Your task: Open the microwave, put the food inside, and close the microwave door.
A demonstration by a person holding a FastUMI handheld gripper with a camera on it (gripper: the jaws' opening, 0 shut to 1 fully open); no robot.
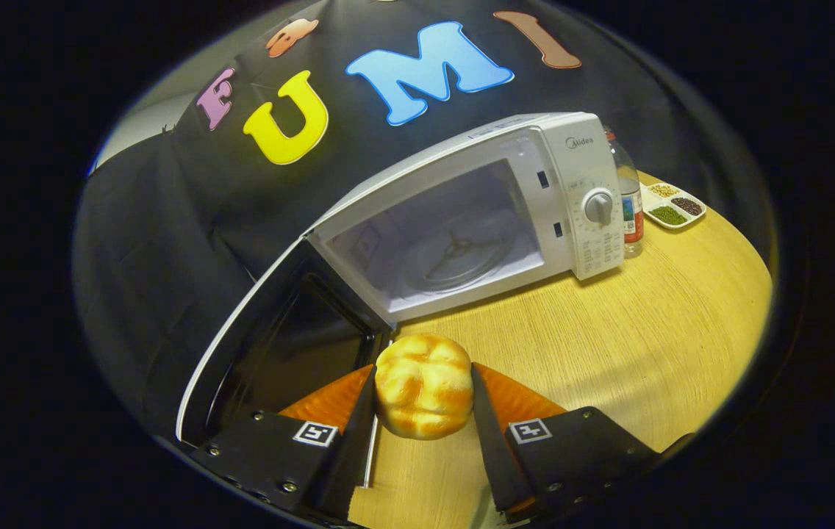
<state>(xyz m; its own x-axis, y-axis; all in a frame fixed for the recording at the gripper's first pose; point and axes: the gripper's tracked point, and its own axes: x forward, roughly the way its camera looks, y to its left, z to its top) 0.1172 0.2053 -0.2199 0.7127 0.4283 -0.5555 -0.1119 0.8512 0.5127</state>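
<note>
A golden bread bun [423, 385] sits between my two fingers, and my gripper [423, 371] is shut on it, held above the wooden table [631, 330]. Just beyond the bun stands the white microwave [572, 158] with its cavity facing me and a glass turntable [454, 257] inside. Its dark-windowed door [281, 345] hangs wide open to the left, reaching down beside my left finger. The dial [598, 206] is on the panel at the microwave's right.
A plastic bottle [631, 202] stands right of the microwave, partly behind it. A white divided tray [673, 206] of beans and grains lies farther right near the table's back edge. Bare tabletop spreads to the right of my fingers.
</note>
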